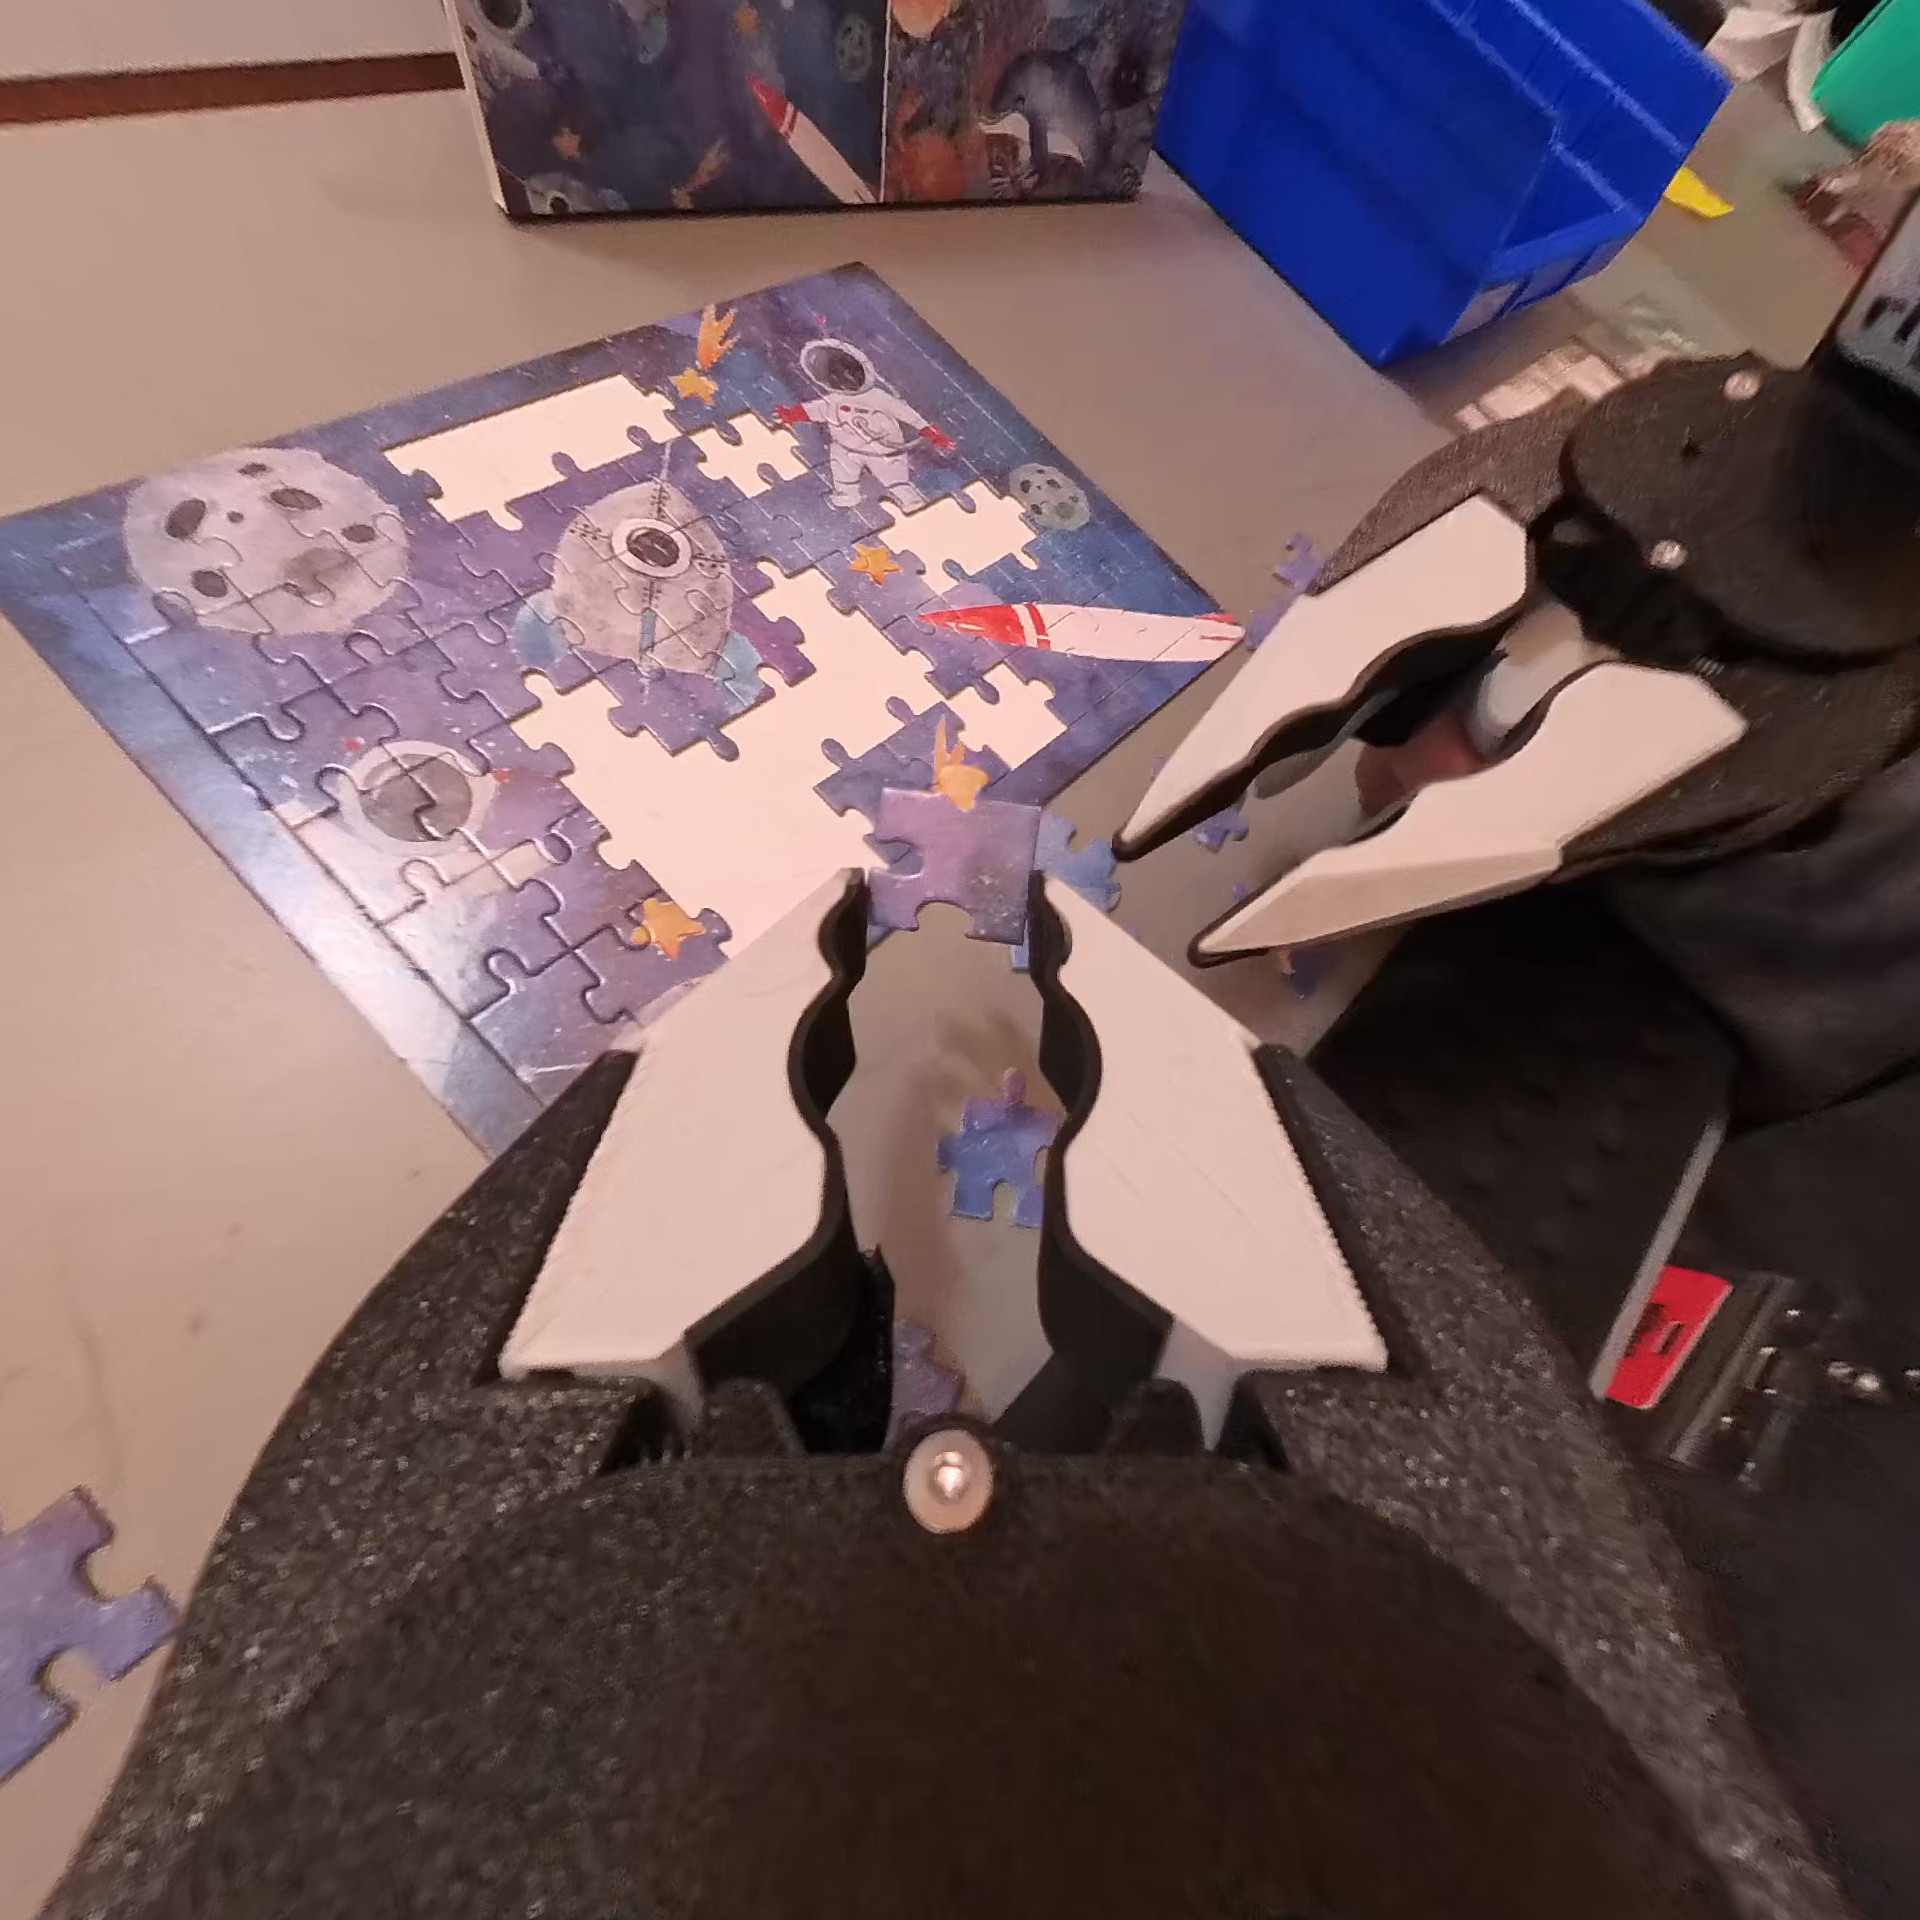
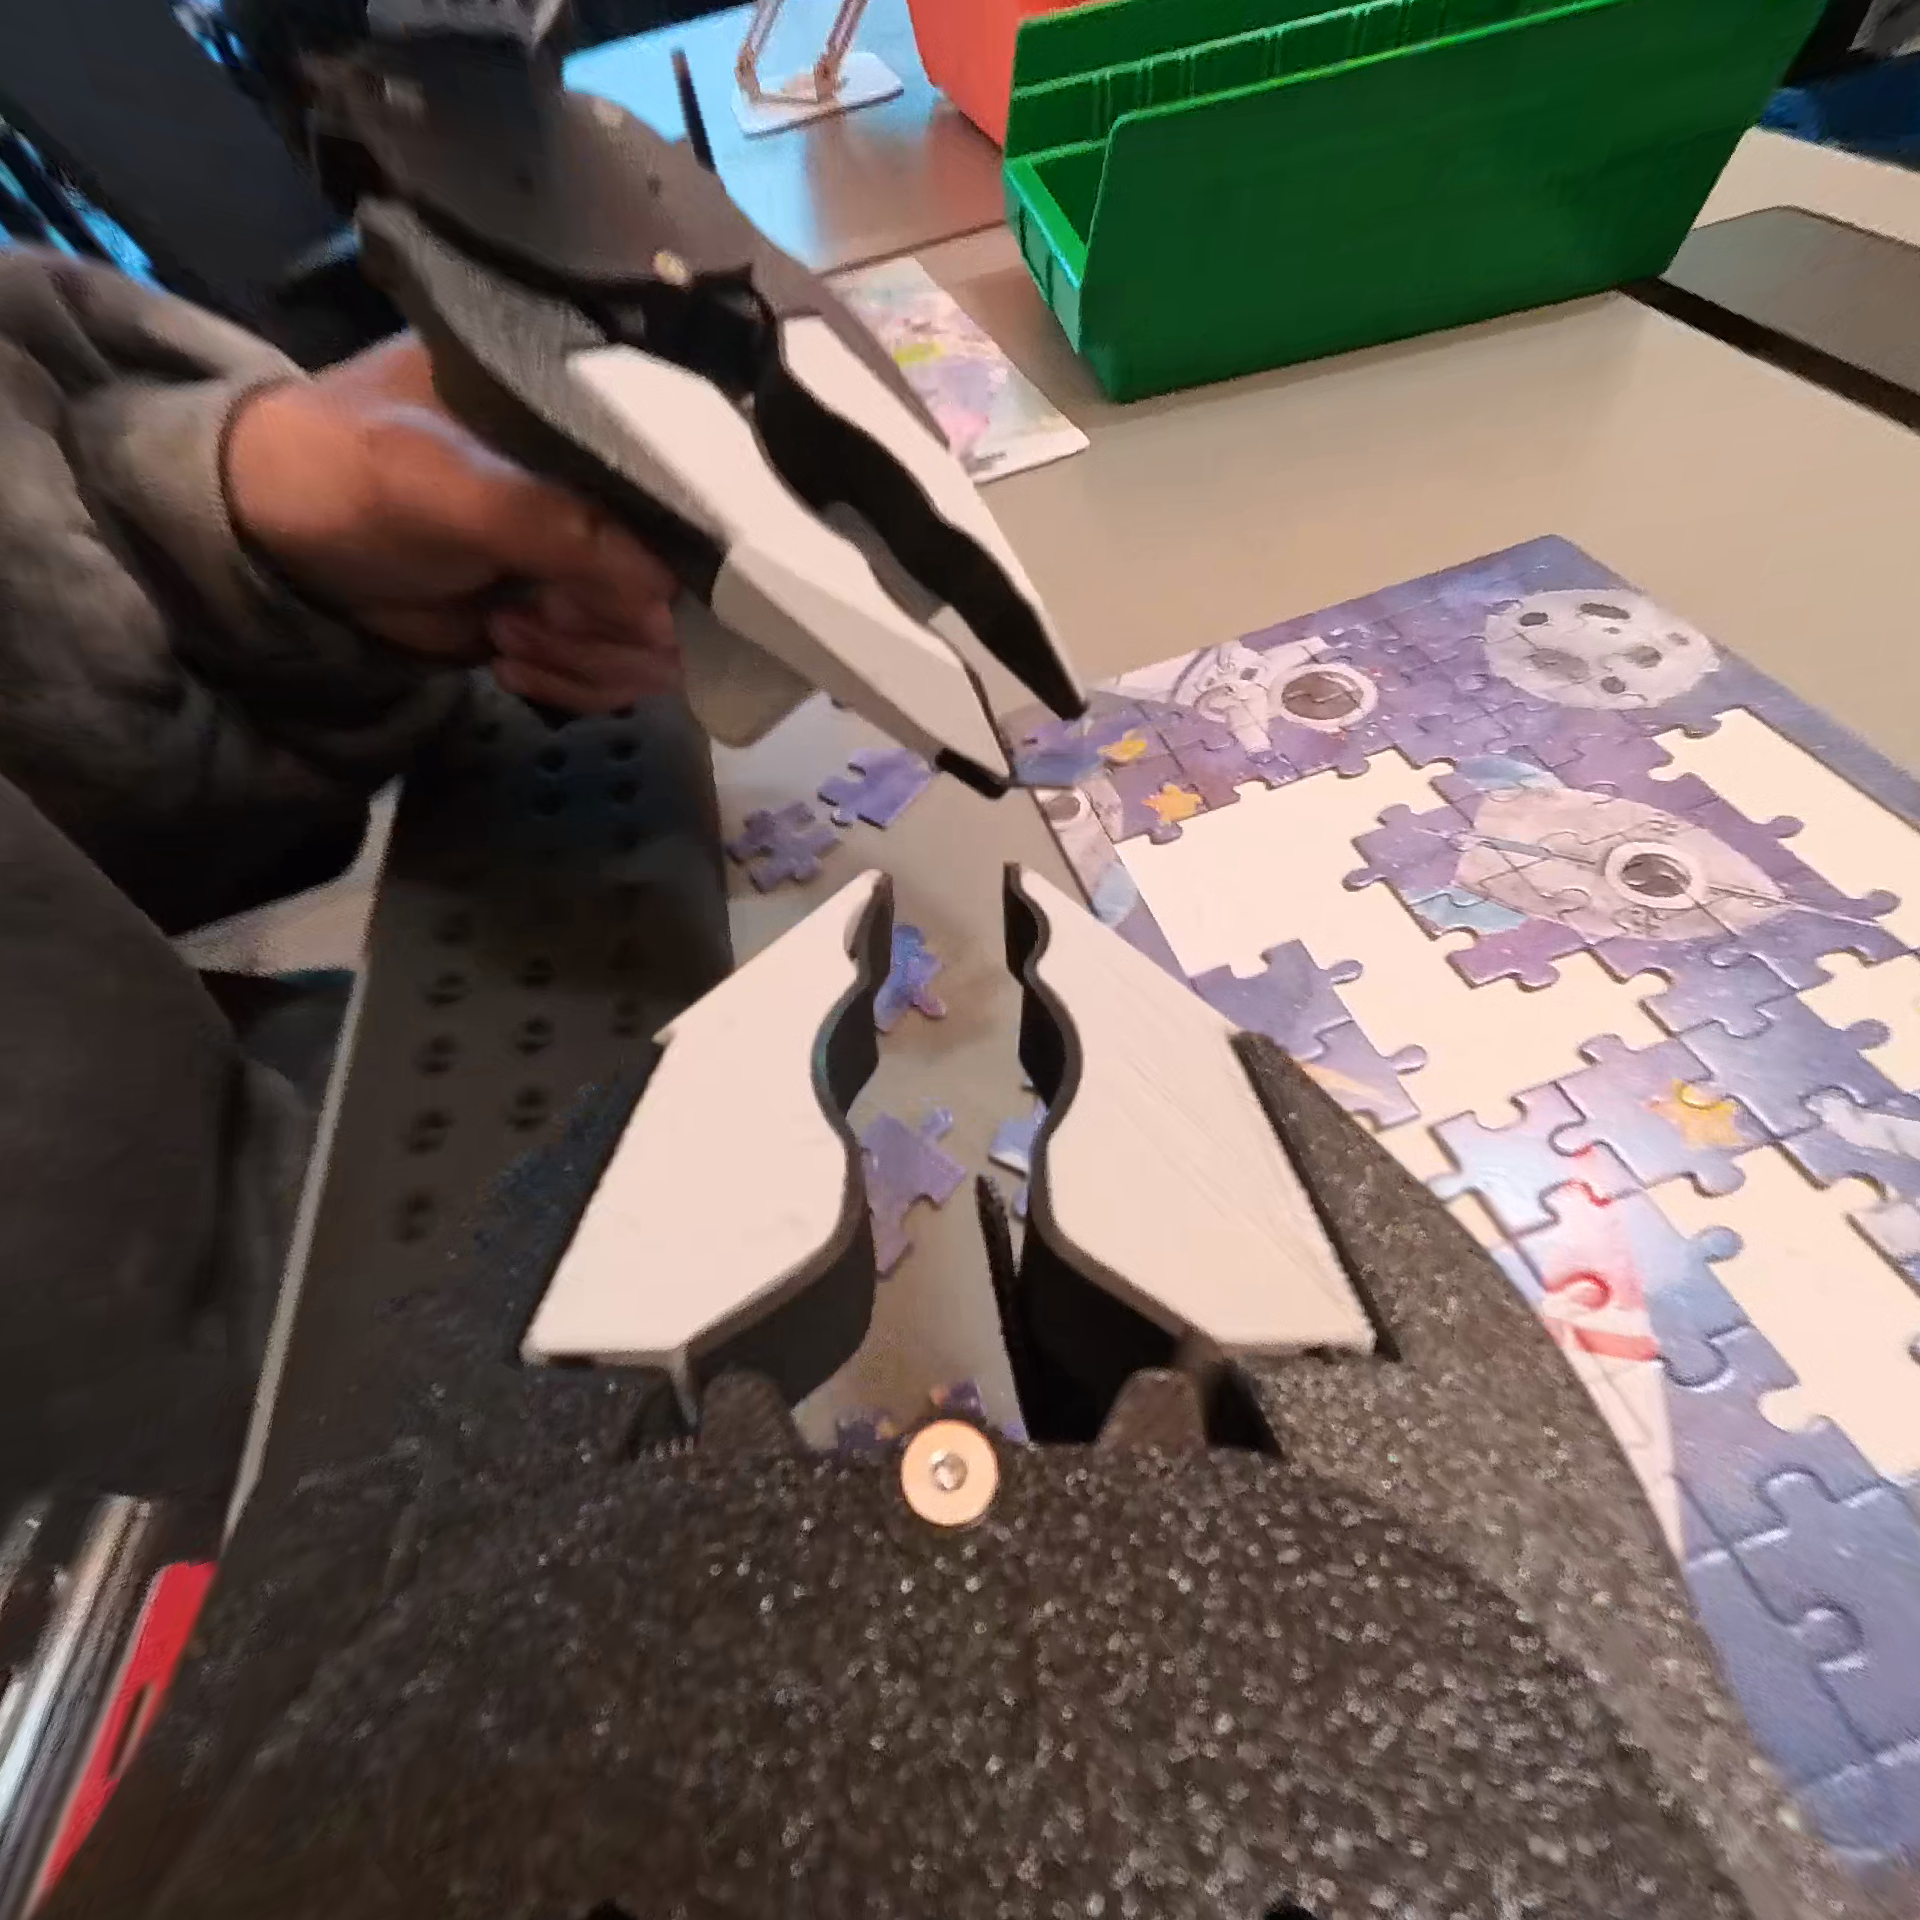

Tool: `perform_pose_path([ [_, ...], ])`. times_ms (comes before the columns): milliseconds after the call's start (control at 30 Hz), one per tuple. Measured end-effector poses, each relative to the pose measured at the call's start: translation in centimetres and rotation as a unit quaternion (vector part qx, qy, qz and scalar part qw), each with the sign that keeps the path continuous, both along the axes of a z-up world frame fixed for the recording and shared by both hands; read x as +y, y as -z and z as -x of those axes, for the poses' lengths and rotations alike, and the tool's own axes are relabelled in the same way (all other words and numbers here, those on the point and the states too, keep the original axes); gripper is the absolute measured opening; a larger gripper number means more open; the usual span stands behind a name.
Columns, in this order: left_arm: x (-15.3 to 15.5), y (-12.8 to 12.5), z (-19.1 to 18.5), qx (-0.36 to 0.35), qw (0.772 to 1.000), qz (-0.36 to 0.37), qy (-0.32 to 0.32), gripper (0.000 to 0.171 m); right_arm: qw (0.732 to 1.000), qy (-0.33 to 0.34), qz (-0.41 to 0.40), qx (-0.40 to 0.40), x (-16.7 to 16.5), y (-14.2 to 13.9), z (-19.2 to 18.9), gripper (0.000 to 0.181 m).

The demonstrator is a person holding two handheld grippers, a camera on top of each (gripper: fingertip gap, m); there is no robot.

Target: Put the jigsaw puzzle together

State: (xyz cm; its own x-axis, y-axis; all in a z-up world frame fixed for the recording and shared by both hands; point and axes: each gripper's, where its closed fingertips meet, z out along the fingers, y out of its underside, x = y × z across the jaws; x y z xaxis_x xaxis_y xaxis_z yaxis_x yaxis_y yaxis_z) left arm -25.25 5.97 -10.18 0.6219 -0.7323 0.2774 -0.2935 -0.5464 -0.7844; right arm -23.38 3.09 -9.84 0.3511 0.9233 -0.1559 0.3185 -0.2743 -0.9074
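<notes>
Right now a purple jigsaw piece (image 1: 956, 868) is pinched at its edges between the fingertips of the left tool (image 1: 951, 883), held just above the near corner of the jigsaw puzzle (image 1: 582, 665). That puzzle lies flat on the beige desk (image 1: 208, 312), partly assembled: a grey moon, a round spacecraft, an astronaut and a red-and-white rocket are in place, while several white patches of bare backing show through the middle and toward the far edge. From the right wrist view the same puzzle (image 2: 1558, 935) spreads across the right side, and the left tool (image 2: 1023, 743) comes in from the far left with its tips narrowed on the piece at the puzzle's corner; a hand (image 2: 436, 520) in a grey sleeve grips its handle. The right tool (image 2: 945, 883) hangs with its fingers a moderate gap apart and nothing between them, above the desk just left of the puzzle's edge; in the left wrist view it (image 1: 1158, 894) sits to the right of the held piece, jaws spread and empty. Loose pieces (image 2: 904, 1174) lie scattered on the desk beneath and beside the right tool, and one more loose piece (image 1: 997, 1158) shows between the left tool's fingers, lying on the desk. Farther off stand the puzzle box (image 1: 810, 104) with its space picture, a blue bin (image 1: 1434, 156) to its right, and a green bin (image 2: 1403, 187) beyond the puzzle's far side.
</notes>
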Motion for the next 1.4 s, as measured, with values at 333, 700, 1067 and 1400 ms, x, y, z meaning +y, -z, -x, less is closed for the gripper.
perform_pose_path([
  [333,0.0,1.4,0.8,0.087,0.994,-0.064,-0.019,0.031,0.999,0.028,0.007,-0.014,1.0,0.8,0.6,0.023],
  [700,-0.2,3.8,1.6,0.218,0.968,-0.123,0.010,0.031,0.994,0.054,-0.021,-0.095,2.0,3.6,-0.4,0.022],
  [1067,-2.4,0.9,-1.8,0.192,0.955,-0.209,0.084,0.031,0.979,0.029,0.157,0.128,2.0,-1.2,-1.5,0.033],
  [1400,-2.8,0.9,-2.2,0.222,0.941,-0.235,0.102,0.031,0.969,0.021,0.225,0.095,1.5,1.2,-1.3,0.025],
])
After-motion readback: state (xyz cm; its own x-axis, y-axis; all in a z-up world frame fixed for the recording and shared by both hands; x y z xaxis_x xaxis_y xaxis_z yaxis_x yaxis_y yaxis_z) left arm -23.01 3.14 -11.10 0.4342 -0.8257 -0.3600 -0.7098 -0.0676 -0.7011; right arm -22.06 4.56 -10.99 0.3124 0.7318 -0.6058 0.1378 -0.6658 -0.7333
